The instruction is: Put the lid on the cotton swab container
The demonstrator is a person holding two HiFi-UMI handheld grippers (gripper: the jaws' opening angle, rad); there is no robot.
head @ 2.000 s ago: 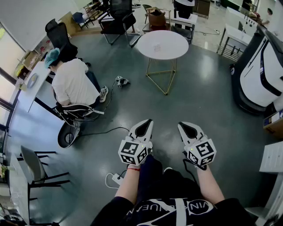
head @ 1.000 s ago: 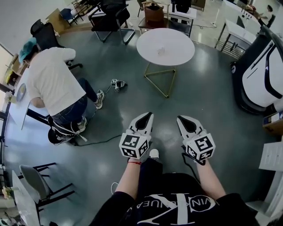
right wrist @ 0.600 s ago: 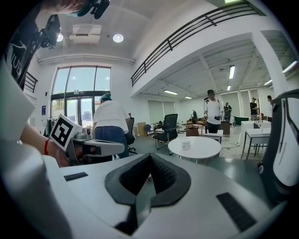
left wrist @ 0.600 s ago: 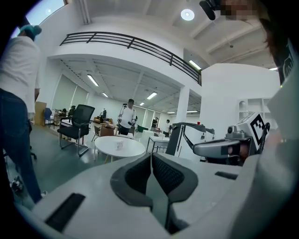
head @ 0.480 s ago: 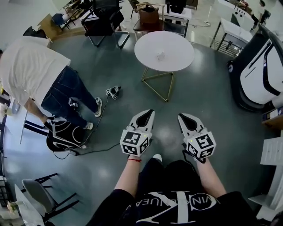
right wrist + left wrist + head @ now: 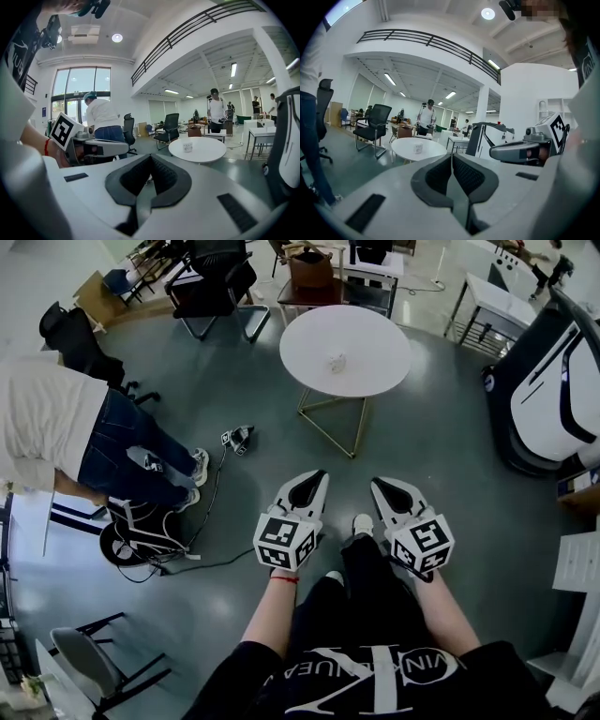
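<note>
we judge nothing done yet: our left claw (image 6: 317, 476) and right claw (image 6: 378, 486), pressed together and empty, hang well apart from the small container (image 6: 336, 362) on the round desk (image 6: 380, 357).

white obj (image 6: 335, 363) on round tbl (image 6: 377, 341)

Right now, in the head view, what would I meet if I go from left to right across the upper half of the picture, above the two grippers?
bending person in a white shirt and jeans → small gadget lying on the floor → round white table → big white and black machine
</note>
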